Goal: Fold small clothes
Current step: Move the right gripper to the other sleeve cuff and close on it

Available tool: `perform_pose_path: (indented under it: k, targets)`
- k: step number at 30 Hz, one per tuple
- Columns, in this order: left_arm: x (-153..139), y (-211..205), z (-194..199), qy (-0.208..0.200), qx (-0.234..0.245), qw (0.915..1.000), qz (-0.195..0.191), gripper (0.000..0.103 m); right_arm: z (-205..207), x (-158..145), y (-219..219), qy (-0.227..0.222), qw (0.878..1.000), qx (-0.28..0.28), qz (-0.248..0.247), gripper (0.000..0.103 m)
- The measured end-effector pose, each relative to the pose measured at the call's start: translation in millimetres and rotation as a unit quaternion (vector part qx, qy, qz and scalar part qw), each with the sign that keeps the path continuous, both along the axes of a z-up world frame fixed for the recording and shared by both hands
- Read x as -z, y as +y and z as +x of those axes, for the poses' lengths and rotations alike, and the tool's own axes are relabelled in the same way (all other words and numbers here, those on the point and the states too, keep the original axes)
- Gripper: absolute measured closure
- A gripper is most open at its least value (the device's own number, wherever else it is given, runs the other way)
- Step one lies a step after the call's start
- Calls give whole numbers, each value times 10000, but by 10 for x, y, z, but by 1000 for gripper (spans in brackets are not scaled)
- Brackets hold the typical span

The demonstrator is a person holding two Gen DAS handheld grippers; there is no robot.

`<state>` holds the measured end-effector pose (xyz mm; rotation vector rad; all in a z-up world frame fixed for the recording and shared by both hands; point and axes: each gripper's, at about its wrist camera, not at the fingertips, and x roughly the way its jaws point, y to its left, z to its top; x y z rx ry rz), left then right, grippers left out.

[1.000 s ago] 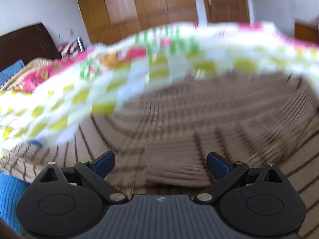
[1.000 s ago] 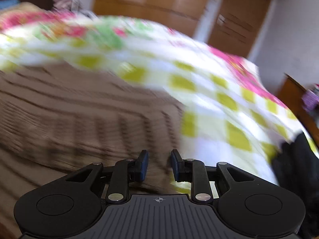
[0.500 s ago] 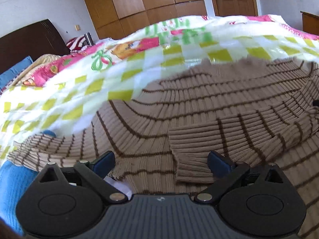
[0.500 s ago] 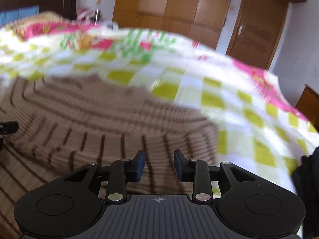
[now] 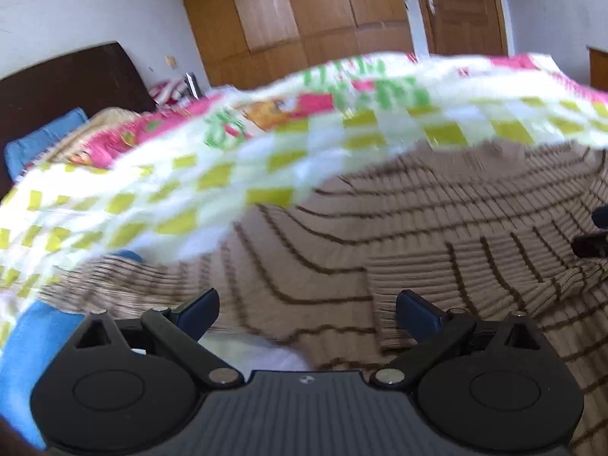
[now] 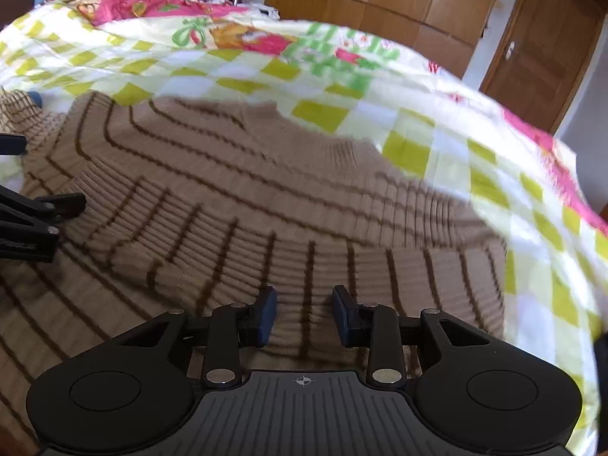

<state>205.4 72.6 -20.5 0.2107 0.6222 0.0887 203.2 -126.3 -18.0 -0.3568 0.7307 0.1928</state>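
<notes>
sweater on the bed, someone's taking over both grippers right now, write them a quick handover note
Left gripper: jaws wide apart, nothing between them, low over the sweater's near-left edge.
Right gripper: jaws have just been opening; partly open now, over ribbed fabric without pinching it.
Sweater: tan with dark stripes, lying on the checked quilt. One sleeve is already folded across the body.
Done: that sleeve fold, and the fabric looks released.
Left: the other sleeve trails out at the left; fold it in, then probably fold the body over.
</notes>
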Motion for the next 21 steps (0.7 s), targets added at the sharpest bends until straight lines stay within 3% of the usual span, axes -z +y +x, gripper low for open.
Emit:
perform_pose_path:
  k: [4,9,15,21]
  targets:
    - [-46,343,-210,26,-260,9992,-308,0,-39,-247,322,-260,9987,-429,117,71]
    - [-22,779,-501,77,-621,9967,-522,0,115,-439,1172,-205,9890,-1405,403,71]
    - [-29,1175,-704,27,-952,9921,-822,0,221,-627,2635,-204,9529,-2970,573,71]
    - [28,1442,-751,-11,-1186,9881,-977,0,365,-500,3879,232,9276,-3668,667,71]
